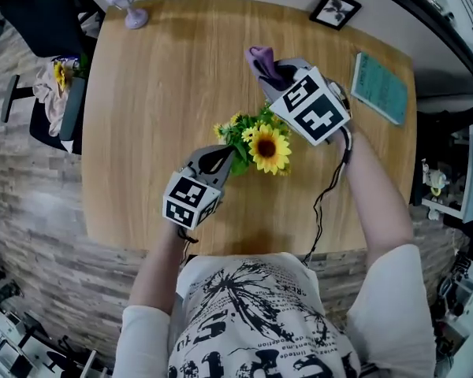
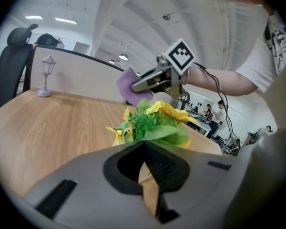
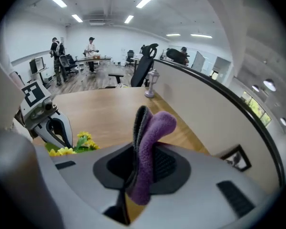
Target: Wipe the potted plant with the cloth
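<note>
The left tongs (image 1: 219, 161) are closed together, with their tips right at the leaves of the green potted plant with yellow sunflower blooms (image 1: 262, 142) on the light wooden bench (image 1: 158, 85). The right tongs (image 1: 273, 75), raised just beyond the plant, are clamped on a purple fleece cloth (image 1: 260, 57).

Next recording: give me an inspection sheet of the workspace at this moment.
Surface: wooden table.
Job's things: potted plant mid-table; purple cloth clamped in the right gripper.
Clutter: lantern ornament, picture frame at the far edge; teal book at the right.
Grippers: left gripper shut, tip at the plant's leaves; right gripper shut on the cloth, beyond the plant.
Cables: black cable hangs from the right gripper.
Surroundings: office chair at the left; partition behind the table.
</note>
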The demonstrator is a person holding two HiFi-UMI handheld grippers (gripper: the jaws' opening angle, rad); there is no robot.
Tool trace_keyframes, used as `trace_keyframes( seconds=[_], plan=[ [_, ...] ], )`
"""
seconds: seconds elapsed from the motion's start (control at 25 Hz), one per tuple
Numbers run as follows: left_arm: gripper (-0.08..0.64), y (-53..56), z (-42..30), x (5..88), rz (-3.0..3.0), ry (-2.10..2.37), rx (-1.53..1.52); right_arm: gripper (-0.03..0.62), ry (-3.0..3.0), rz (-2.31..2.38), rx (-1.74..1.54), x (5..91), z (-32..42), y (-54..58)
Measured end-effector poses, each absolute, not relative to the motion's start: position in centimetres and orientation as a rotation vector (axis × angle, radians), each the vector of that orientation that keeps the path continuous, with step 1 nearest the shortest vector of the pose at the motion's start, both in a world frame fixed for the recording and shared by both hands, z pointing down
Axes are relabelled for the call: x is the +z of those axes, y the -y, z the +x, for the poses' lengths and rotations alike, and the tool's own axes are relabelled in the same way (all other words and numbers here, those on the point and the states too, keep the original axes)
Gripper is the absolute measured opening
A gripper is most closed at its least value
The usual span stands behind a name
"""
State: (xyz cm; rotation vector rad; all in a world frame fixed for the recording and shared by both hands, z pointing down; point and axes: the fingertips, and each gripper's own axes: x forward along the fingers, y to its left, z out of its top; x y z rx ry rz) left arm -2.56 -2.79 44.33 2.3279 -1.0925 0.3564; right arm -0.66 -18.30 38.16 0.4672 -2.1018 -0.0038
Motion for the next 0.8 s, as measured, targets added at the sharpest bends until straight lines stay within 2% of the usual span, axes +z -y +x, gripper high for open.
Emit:
trace_keyframes(
  seconds=[0.44, 0.8],
  plan=[
    [0.003, 3.0, -2.6, 44.2, 2.305, 1.114, 0.347, 0.072, 1.982, -0.209, -0.080, 45.6, -7.8, 14.1],
    [0.003, 3.2, -2.6, 44.4, 2.270, 1.096, 0.369, 0.069, 1.733, -0.681, -0.157, 49.3, -6.2, 9.4]
  ],
)
